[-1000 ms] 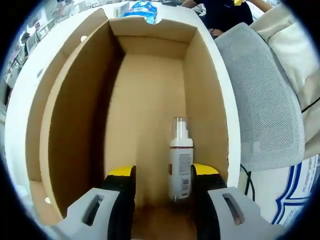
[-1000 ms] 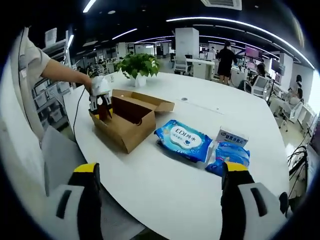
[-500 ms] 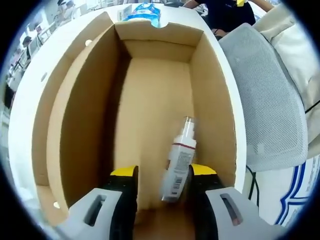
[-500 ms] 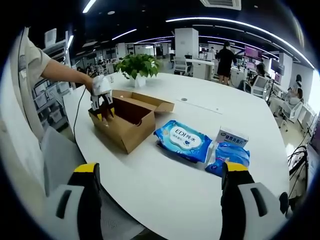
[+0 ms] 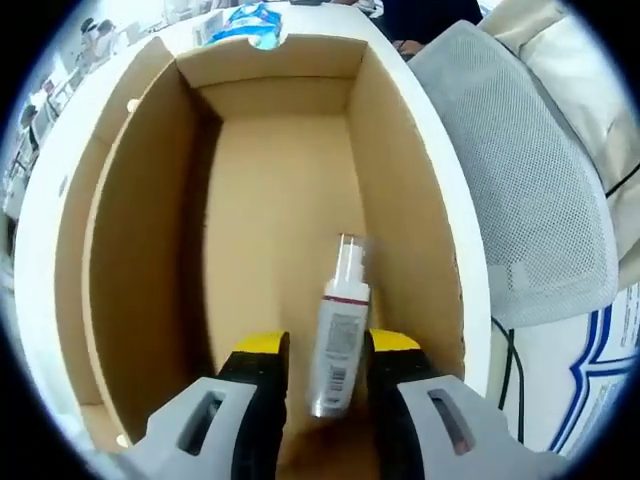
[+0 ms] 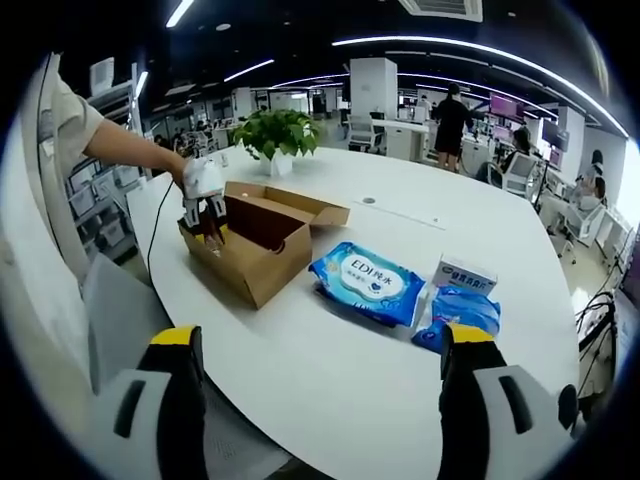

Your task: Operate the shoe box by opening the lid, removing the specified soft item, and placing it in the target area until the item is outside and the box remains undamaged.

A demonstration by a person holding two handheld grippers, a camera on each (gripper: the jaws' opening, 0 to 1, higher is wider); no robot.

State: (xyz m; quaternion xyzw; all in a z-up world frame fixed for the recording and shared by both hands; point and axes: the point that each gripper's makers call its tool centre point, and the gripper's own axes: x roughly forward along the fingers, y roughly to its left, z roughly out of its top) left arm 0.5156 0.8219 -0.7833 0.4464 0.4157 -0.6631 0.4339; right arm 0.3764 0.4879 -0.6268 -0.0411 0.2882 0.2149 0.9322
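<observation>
1 box (image 5: 130, 250) open | 1 spray bottle (image 5: 338, 330) btwn L gripper (image 5: 322, 350) fingers, gripped | R gripper (image 6: 320, 345) wide, empty | 2 wipe packs (image 6: 368, 283)

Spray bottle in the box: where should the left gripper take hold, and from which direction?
Grip the spray bottle across its labelled body, coming down from the box's open top. It lies along the floor near one side wall, nozzle pointing away, and the left gripper already straddles the body, so its narrow width probably fits.

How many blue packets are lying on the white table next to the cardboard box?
2. A large blue wipes pack lies just right of the cardboard box in the right gripper view; a smaller blue packet lies further right, in front of a small white carton. Others may be hidden.
</observation>
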